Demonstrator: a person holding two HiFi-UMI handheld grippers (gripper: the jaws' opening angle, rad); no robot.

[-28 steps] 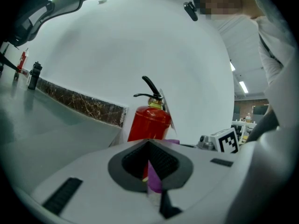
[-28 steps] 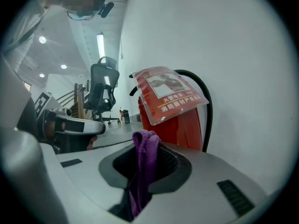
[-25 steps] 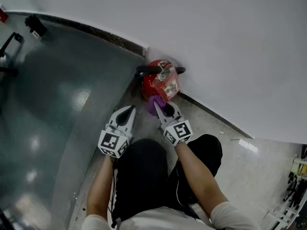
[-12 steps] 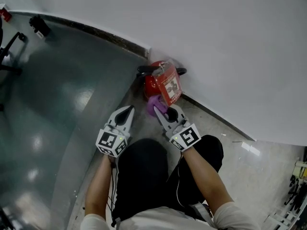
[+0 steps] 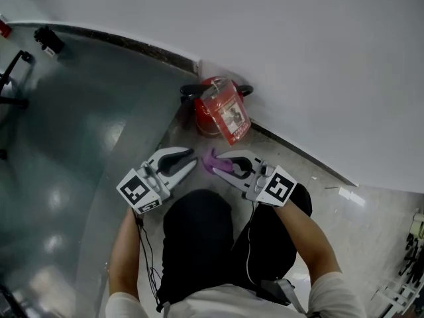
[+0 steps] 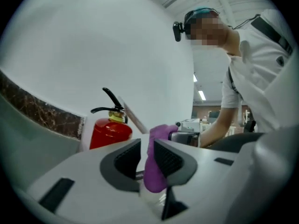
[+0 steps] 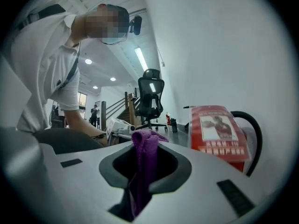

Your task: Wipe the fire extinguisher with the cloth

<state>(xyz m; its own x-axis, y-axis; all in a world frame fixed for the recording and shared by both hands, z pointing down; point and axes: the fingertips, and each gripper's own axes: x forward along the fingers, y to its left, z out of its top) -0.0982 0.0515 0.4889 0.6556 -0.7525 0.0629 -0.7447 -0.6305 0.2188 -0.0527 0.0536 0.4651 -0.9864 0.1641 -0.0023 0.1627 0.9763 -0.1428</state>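
The red fire extinguisher [image 5: 211, 111] stands on the floor against the white wall, a red tag [image 5: 229, 118] hanging from its black handle. My right gripper [image 5: 214, 159] is shut on the purple cloth [image 5: 210, 159] and points left, a short way in front of the extinguisher. My left gripper [image 5: 193, 163] points right, tip to tip with it. Its jaws have just been opening. In the left gripper view the cloth [image 6: 154, 169] hangs between them, against one pad with a gap at the other. In the right gripper view the cloth [image 7: 141, 160] is pinched, the tag [image 7: 217, 130] to the right.
A dark stone skirting [image 5: 132, 45] runs along the wall's foot. An office chair base [image 5: 13, 71] and a small black object [image 5: 50, 37] sit at the far left on the glossy green floor. The person's dark-trousered knees [image 5: 199, 224] are right under both grippers.
Both grippers have lifted back from the extinguisher and turned to face each other. The cloth came along in the right gripper. The left jaws, shut before, now stand apart around the cloth's end.
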